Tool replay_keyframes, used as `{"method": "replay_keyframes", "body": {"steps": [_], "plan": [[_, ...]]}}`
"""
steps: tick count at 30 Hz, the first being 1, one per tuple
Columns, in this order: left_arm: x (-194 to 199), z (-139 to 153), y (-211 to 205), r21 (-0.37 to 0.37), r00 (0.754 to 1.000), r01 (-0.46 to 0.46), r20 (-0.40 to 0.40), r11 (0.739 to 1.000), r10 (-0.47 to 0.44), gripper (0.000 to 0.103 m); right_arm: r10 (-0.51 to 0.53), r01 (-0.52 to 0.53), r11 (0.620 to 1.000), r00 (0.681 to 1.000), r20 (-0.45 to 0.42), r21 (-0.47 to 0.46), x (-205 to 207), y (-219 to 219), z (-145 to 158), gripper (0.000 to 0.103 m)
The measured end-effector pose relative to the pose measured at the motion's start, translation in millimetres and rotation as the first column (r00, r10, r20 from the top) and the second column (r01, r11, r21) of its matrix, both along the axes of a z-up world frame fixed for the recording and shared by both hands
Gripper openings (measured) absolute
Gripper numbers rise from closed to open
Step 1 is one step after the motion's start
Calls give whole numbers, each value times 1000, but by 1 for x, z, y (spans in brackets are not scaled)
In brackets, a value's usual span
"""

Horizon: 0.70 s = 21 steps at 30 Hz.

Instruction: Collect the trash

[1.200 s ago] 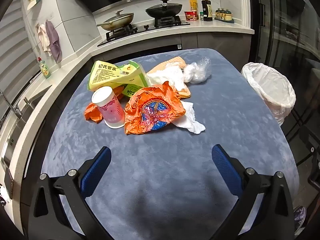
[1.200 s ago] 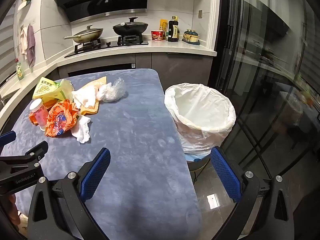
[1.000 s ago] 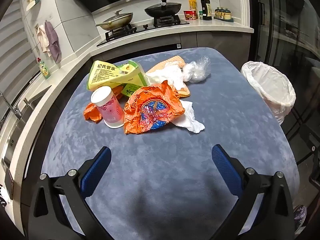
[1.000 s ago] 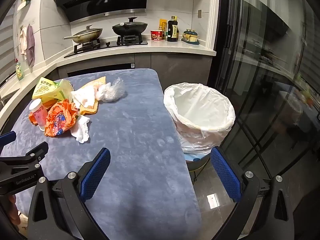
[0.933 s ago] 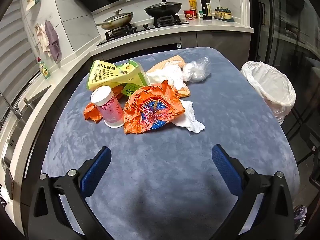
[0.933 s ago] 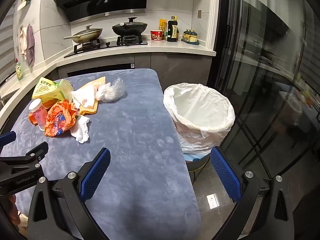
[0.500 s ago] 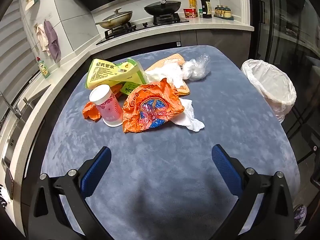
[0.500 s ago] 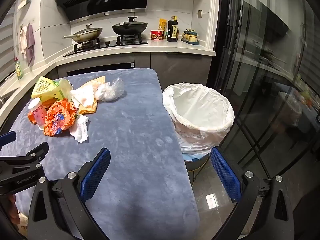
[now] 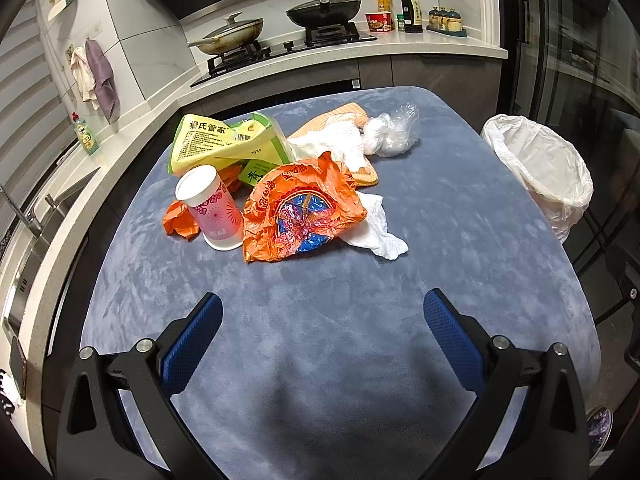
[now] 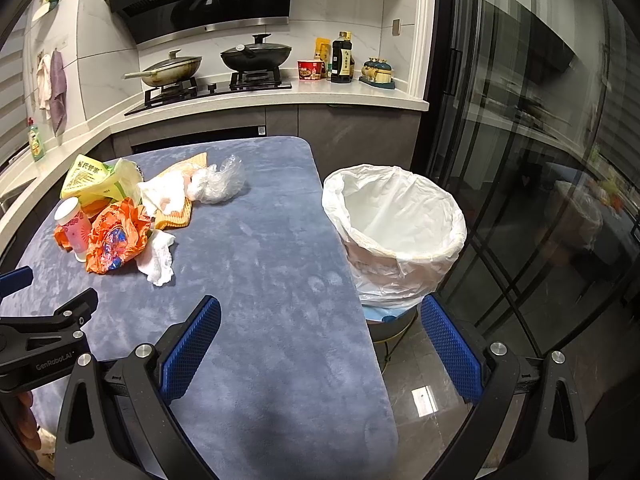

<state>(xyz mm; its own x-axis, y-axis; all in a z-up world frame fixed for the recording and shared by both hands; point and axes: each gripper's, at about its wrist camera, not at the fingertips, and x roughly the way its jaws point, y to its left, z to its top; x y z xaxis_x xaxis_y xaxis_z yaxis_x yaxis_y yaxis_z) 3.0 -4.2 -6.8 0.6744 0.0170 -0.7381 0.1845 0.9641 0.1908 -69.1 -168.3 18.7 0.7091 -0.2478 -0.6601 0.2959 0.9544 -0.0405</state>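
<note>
Fingers: you are holding both pairs spread wide and empty, the left gripper (image 9: 323,312) facing the litter, the right gripper (image 10: 320,314) straddling the worktop (image 10: 260,248) edge near the lined bin (image 10: 394,236).

Trash: a loose heap is lying on the worktop's far left, well apart from the bin standing beside its right edge.
- Orange wrapper (image 9: 300,210), nearest: probably the easiest first pick; pinch a raised crease.
- White tissue (image 9: 376,234), tucked partly beneath it: may drag along.
- Pink cup (image 9: 214,208), upright, touching the wrapper: avoid toppling it.

We see crumpled orange wrapper (image 9: 300,208), upright pink cup (image 9: 212,210), white tissue (image 9: 376,232) heaped together; white-lined bin (image 10: 394,236) beside table.
</note>
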Motion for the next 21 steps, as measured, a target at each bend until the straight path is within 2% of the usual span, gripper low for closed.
{"method": "replay_keyframes", "body": {"steps": [21], "plan": [[-2,-3,-1,0,1000,5,-3,1000,-5,96,-2,2,1000,1000,1,1,0,0,0,96]]}}
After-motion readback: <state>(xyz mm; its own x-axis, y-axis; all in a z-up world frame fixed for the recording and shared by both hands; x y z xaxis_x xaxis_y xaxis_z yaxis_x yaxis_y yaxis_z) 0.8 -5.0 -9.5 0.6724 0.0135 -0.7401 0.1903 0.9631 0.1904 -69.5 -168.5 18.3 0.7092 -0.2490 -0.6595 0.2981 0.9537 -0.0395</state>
